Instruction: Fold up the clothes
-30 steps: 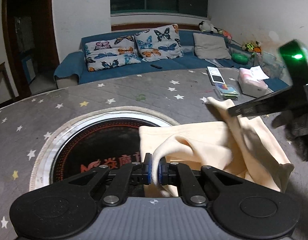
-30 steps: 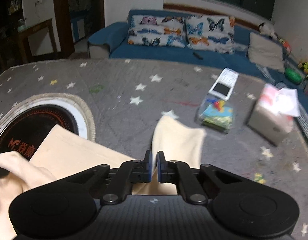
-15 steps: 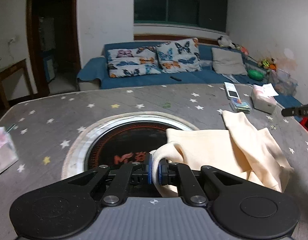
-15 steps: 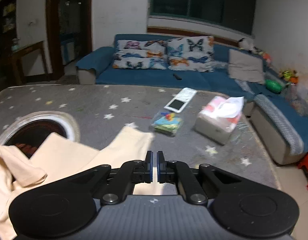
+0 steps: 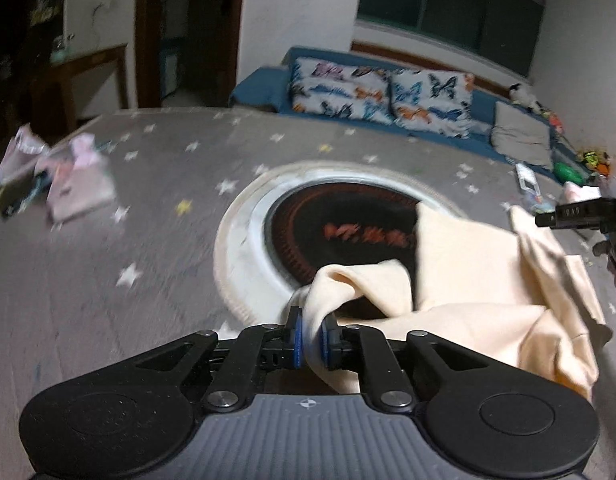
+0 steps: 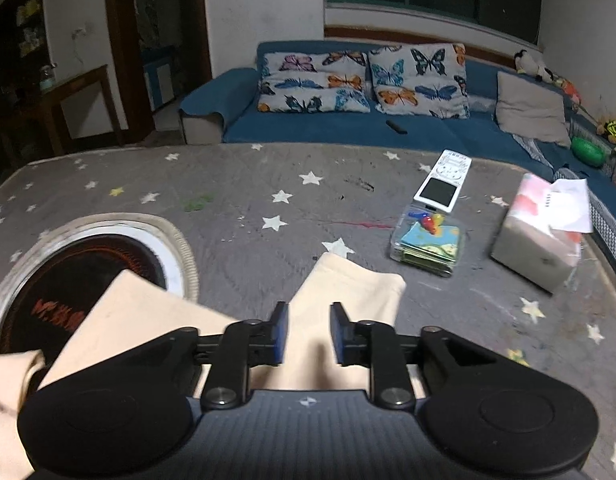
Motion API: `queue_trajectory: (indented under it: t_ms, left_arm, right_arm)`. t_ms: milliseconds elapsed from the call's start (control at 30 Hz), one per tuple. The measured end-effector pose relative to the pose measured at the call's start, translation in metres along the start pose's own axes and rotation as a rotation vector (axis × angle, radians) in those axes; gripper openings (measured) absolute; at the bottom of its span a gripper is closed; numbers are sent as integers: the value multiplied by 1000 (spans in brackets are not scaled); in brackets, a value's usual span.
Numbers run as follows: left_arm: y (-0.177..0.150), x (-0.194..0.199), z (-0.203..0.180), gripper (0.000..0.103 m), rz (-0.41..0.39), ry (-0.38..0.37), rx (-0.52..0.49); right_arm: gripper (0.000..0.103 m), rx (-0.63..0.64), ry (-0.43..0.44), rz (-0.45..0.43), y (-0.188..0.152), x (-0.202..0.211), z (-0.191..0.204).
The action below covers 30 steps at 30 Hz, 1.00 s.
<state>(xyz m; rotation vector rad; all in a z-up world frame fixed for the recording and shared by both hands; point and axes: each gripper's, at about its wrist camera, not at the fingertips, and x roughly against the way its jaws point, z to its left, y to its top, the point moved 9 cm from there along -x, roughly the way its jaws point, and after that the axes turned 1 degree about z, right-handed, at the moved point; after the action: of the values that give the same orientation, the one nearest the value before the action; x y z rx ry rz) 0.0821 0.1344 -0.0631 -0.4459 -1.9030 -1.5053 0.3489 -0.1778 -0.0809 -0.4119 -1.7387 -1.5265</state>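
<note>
A cream garment [image 5: 488,300] lies rumpled on the grey star-patterned table [image 5: 107,280], partly over the round black hotplate [image 5: 348,232]. My left gripper [image 5: 311,340] is shut on a fold of the cream garment and holds it a little above the table. In the right wrist view the garment [image 6: 348,292] lies flat under my right gripper [image 6: 306,334], which is open with cloth showing between its pads. The right gripper's tip [image 5: 580,214] shows at the right edge of the left wrist view.
A clear box of coloured items [image 6: 428,240], a white remote [image 6: 444,182] and a tissue pack [image 6: 544,232] lie at the table's right. Pink packets [image 5: 71,184] lie at the left. A blue sofa [image 6: 348,128] with butterfly cushions stands behind.
My right gripper has opened and let go of the garment, which now lies flat. My left gripper has swung left, still gripping its fold.
</note>
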Motion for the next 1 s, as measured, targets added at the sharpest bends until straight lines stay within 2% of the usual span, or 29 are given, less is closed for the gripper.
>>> queue_trajectory:
  t_ms: [67, 100, 133, 300, 400, 467, 533, 567, 667, 800, 1000]
  left_arm:
    - [-5, -3, 8, 21, 16, 8, 17]
    - [-5, -2, 10, 34, 15, 18, 13]
    - [-5, -2, 12, 43, 14, 27, 10]
    - [3, 5, 11, 56, -21, 34, -45]
    - [10, 8, 7, 56, -45, 34, -73]
    - [16, 10, 4, 58, -65, 29, -85]
    - [22, 11, 2, 62, -80, 26, -87]
    - [25, 12, 1, 62, -86, 23, -88]
    - [27, 6, -7, 63, -75, -1, -123]
    - [18, -10, -26, 63, -44, -16, -220]
    - [14, -37, -27, 61, 15, -38, -223]
  right_arm:
    - [25, 6, -11, 13, 3, -16, 1]
    - [29, 8, -15, 18, 4, -23, 2]
    - [33, 7, -17, 22, 6, -29, 2]
    - [34, -2, -50, 48, 10, -57, 0]
    - [33, -3, -61, 48, 11, -61, -2]
    - [25, 24, -78, 50, 11, -62, -2]
    - [7, 60, -101, 51, 11, -62, -2]
    - [5, 70, -108, 46, 11, -59, -4]
    - [4, 70, -114, 14, 13, -43, -12]
    - [4, 67, -120, -33, 16, -17, -25]
    - [4, 24, -126, -136, 14, 63, -65]
